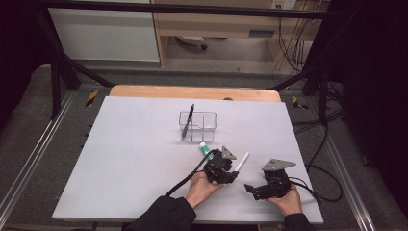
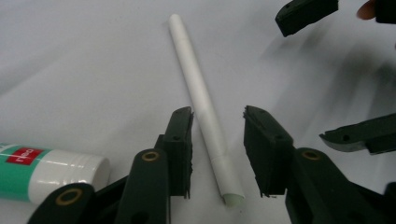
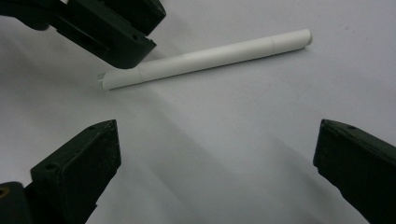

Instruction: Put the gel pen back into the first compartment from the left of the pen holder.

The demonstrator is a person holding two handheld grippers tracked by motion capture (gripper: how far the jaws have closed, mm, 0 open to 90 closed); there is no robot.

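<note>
The long white plastic pen [image 2: 201,100] lies flat on the pale grey worktop [image 1: 134,159], its near end between the jaws of the left tool [image 2: 217,149]; those jaws stand partly open, one close beside the barrel, neither pressing it; the right tool [image 3: 217,161] gapes wide with nothing inside, just beside the pen; a green-and-white glue stick [image 2: 44,172] lies left of the left tool; a clear plastic organiser box [image 1: 198,126] holding a black pen [image 1: 188,121] sits farther back.

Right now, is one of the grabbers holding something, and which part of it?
Nothing is held yet. The left gripper has its jaws either side of the white pen near one end, with gaps showing. The right gripper is open, with nothing between its jaws.
</note>
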